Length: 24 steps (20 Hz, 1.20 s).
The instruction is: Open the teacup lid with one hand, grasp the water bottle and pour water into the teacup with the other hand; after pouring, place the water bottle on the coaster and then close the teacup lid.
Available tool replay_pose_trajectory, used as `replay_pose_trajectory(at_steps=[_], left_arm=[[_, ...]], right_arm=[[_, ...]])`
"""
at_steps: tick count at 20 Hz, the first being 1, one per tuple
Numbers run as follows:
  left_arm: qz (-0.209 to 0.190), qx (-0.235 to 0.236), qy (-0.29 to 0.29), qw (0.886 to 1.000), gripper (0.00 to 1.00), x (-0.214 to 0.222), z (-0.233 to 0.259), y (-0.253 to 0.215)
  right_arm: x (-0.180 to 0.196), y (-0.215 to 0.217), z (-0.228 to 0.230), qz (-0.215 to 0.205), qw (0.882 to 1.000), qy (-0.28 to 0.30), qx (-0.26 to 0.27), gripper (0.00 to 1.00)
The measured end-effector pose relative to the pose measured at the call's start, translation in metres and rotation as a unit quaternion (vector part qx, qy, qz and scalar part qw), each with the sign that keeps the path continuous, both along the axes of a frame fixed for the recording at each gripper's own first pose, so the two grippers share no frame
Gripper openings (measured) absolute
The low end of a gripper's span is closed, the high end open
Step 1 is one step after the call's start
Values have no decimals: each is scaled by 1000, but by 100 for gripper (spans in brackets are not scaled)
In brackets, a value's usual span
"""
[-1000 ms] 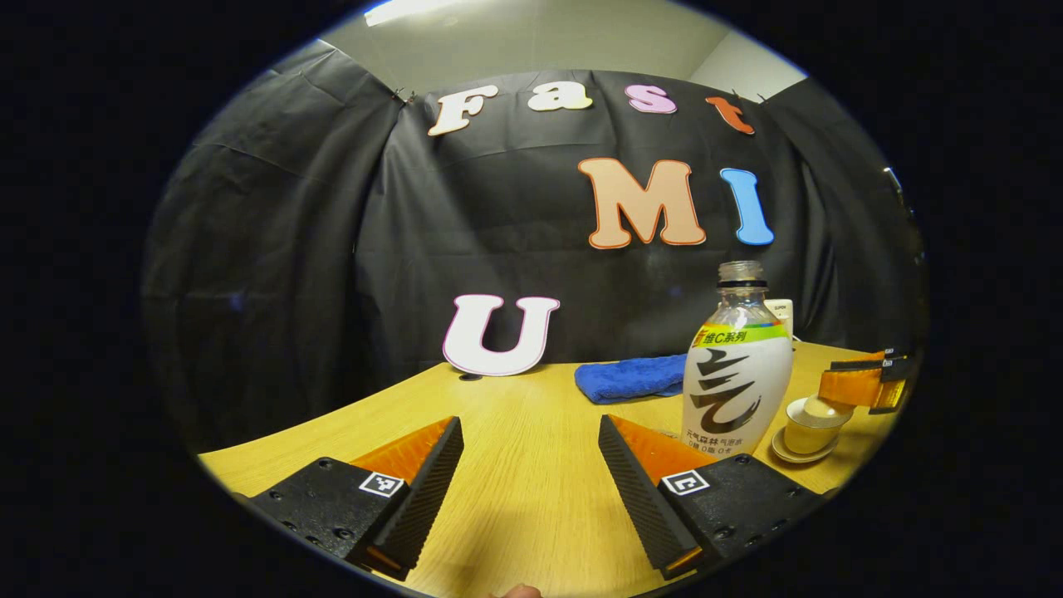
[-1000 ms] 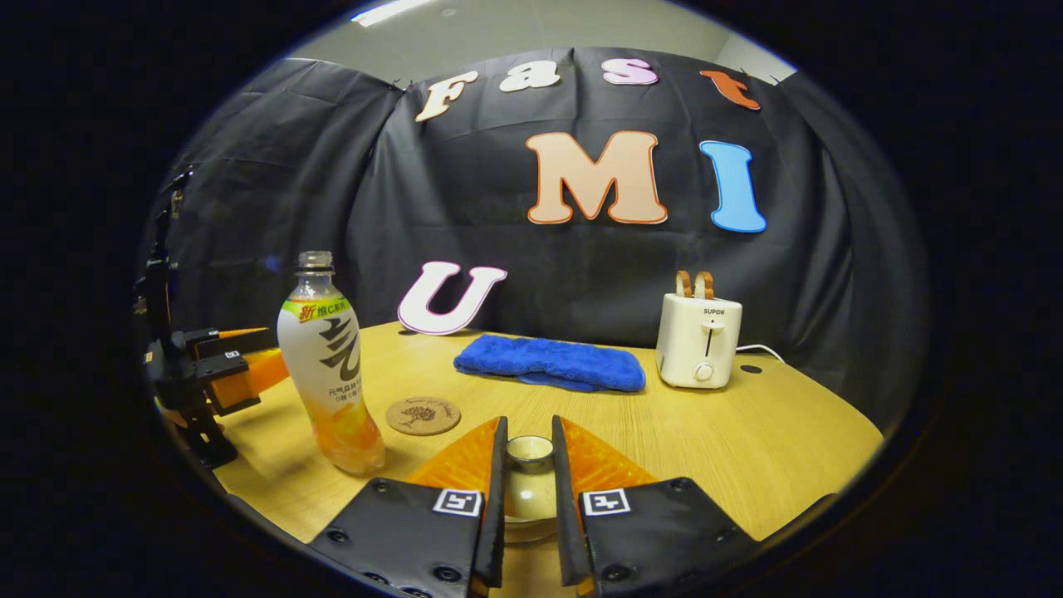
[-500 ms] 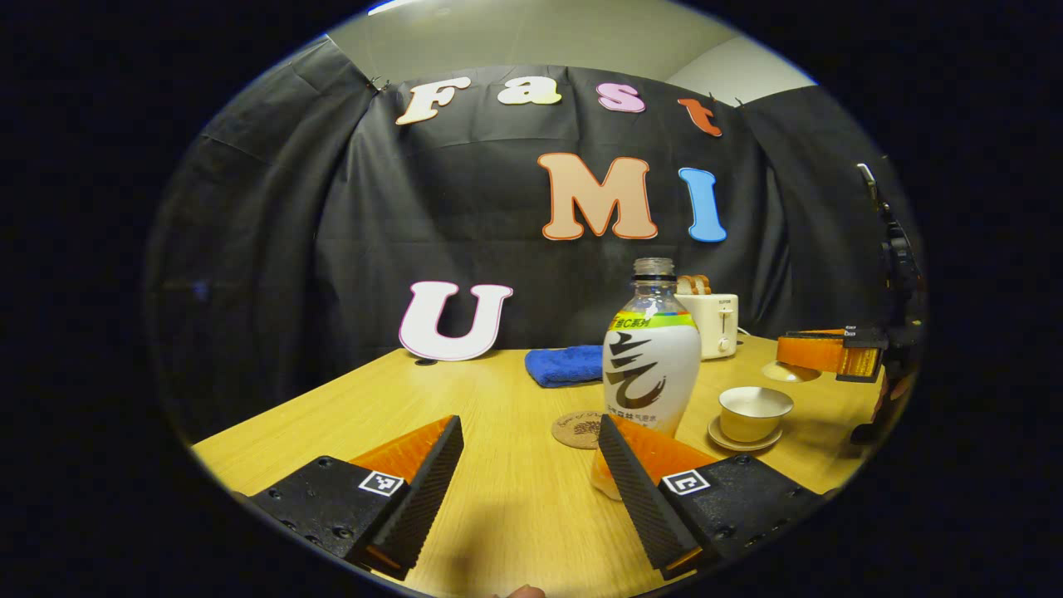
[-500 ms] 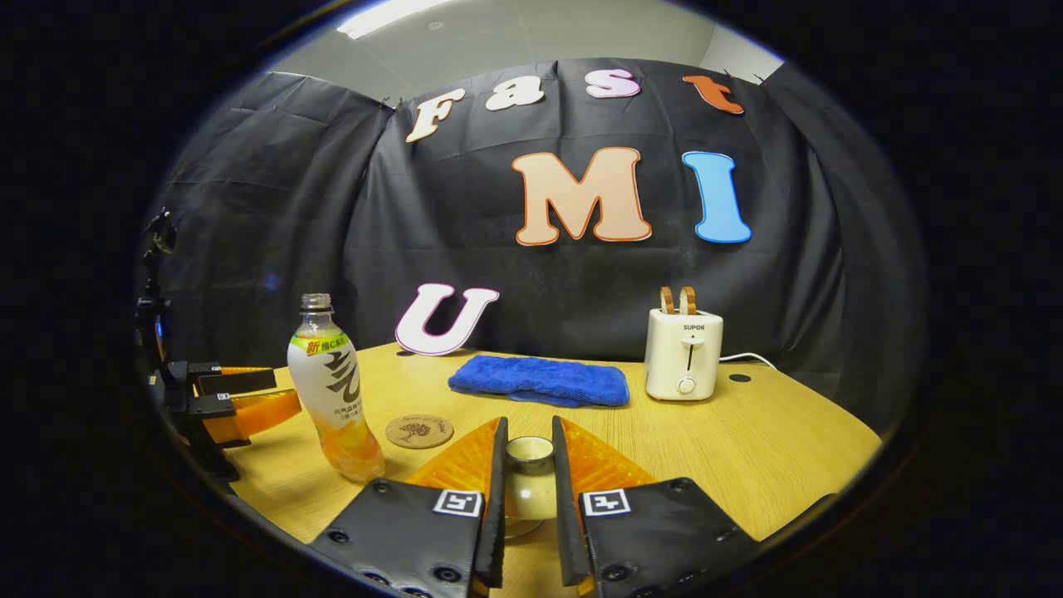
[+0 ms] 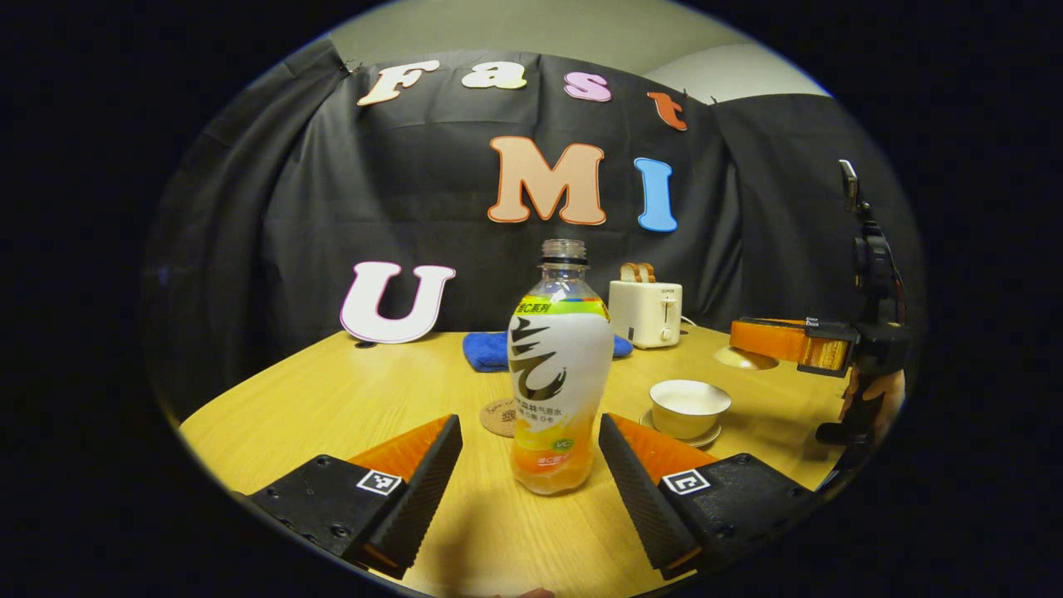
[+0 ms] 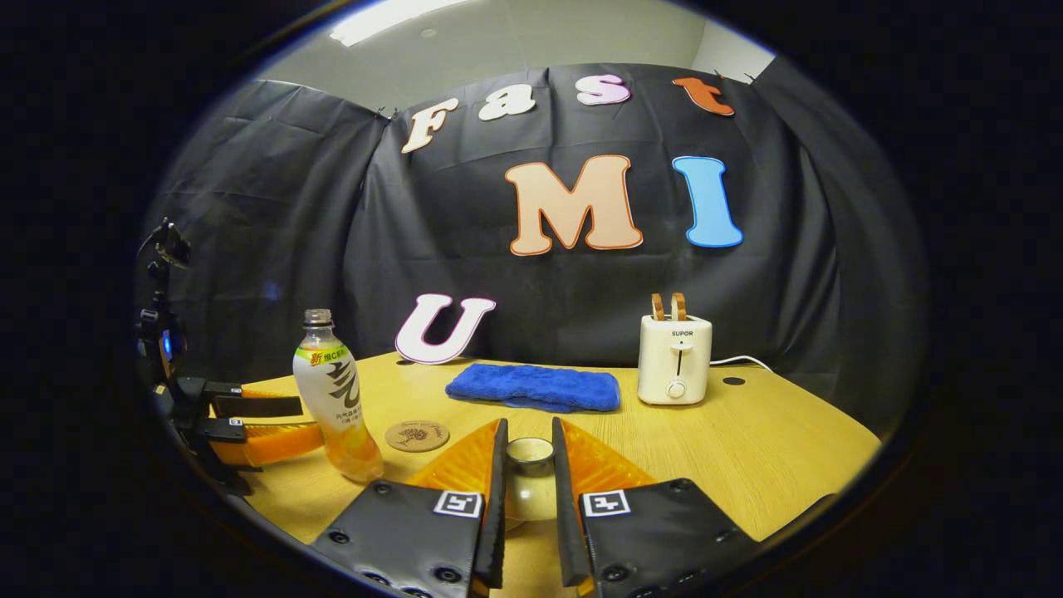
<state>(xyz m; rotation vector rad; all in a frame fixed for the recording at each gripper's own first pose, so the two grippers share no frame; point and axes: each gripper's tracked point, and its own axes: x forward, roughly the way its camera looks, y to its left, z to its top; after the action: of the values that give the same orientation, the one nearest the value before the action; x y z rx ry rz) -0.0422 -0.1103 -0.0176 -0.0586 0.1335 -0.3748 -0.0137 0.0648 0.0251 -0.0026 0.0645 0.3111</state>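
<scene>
The open plastic bottle, with orange drink at its bottom, stands upright on the table straight ahead of my left gripper. That gripper is open, a finger to either side and short of the bottle. Behind the bottle lies the round cork coaster. To its right the uncovered teacup sits on its saucer. My right gripper is shut on the teacup lid and holds it in the air. In the left gripper view the right gripper holds the lid beyond the cup, higher than its rim. The right gripper view shows the bottle, coaster and left gripper.
A folded blue cloth and a white toaster stand at the back of the wooden table. The booth's black cloth wall closes the far side. A hand holds the right gripper at the right edge.
My left gripper has swung round so the bottle now stands centred between its open fingers. The right gripper has risen a little with the lid, away from the cup.
</scene>
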Motion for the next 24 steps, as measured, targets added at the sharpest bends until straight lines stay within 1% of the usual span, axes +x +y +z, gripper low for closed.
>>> replay_pose_trajectory(at_steps=[5, 6, 8, 9, 11, 14, 17, 20, 24], left_arm=[[-3, -13, 24, 1000, 97, 10, -4, -16], [-3, -13, 28, 1000, 96, 11, -4, -18], [-4, -11, 33, 999, 89, 14, -6, -21], [-5, -10, 36, 999, 83, 14, -7, -22], [-6, -6, 40, 999, 77, 15, -9, -24], [-2, -6, 38, 999, 73, 17, -8, -21], [-2, -6, 41, 999, 69, 20, -10, -23], [-2, -4, 41, 999, 69, 23, -11, -24], [-3, 3, 40, 999, 61, 34, -11, -28]], right_arm=[[-3, -11, 6, -7, 1000, -4, 5, 30], [-2, -14, 6, -8, 1000, -3, 8, 29], [-2, -18, 6, -12, 1000, 0, 15, 29], [-1, -20, 7, -14, 1000, 2, 18, 29], [0, -25, 9, -18, 1000, 1, 23, 29], [1, -31, 13, -22, 999, -1, 27, 30], [1, -34, 15, -24, 999, -1, 29, 29], [1, -35, 17, -25, 999, -3, 30, 29], [0, -40, 20, -27, 999, -5, 31, 29]])
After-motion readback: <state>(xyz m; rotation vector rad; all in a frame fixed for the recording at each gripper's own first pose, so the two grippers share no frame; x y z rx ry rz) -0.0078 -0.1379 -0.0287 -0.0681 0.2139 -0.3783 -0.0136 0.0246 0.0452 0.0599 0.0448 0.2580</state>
